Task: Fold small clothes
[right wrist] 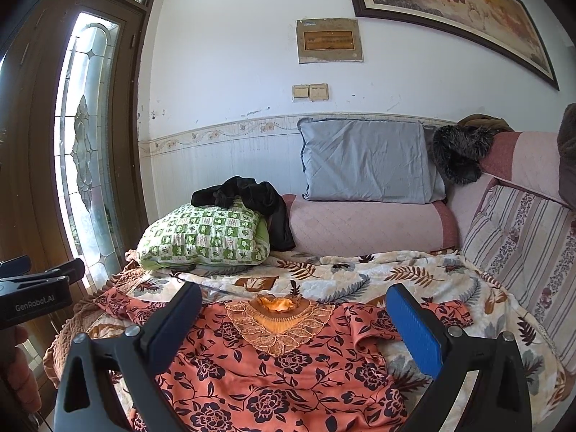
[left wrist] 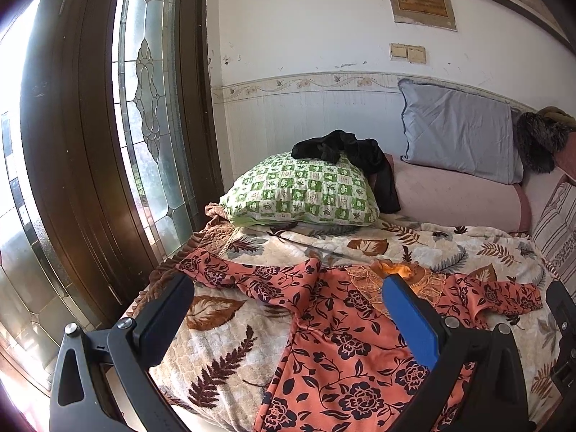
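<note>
Orange floral blouse (right wrist: 273,370) flat on leaf-print blanket (right wrist: 414,273), below both grippers' spread, empty fingers (left wrist: 410,320)

Each gripper, left (left wrist: 288,298) and right (right wrist: 293,309), has black plastic arms, silver screws and blue finger pads (right wrist: 414,327); one casing reads "GenRobot.AI".

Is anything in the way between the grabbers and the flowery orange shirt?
Nothing visible. The shirt lies spread flat on the leaf blanket, with the open left gripper and open right gripper just above it. The green pillow and black cloth sit farther back, out of the way.
</note>
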`<action>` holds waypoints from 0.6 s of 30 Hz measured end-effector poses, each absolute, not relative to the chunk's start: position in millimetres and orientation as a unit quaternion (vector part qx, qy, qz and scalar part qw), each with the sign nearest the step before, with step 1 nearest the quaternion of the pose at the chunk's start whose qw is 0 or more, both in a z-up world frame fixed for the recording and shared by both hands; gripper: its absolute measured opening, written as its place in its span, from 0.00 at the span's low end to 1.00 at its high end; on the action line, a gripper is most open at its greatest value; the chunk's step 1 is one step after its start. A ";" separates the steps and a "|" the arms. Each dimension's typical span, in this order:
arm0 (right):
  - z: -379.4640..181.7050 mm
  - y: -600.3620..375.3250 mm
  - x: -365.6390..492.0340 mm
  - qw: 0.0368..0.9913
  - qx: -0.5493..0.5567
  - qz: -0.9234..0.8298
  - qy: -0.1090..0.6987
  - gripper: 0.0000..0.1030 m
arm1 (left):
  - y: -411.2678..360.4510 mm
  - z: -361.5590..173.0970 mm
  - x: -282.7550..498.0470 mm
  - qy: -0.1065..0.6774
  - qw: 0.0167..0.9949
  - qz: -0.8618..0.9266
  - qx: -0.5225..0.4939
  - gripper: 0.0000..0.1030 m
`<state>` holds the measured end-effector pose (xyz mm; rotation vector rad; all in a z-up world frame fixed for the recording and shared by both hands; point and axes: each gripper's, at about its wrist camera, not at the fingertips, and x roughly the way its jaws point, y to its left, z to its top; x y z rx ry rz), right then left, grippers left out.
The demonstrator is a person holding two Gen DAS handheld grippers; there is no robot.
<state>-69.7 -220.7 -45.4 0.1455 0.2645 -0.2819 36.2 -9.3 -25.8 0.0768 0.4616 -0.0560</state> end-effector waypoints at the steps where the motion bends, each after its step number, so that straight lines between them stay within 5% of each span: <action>1: -45.5 -222.0 -68.4 0.979 0.074 -0.140 0.133 1.00 | -9.9 -25.9 36.6 0.228 0.972 -0.027 0.039 1.00; 18: -49.9 -223.2 -62.8 0.977 0.082 -0.140 0.138 1.00 | -11.4 -28.6 43.3 0.237 0.970 -0.033 0.041 1.00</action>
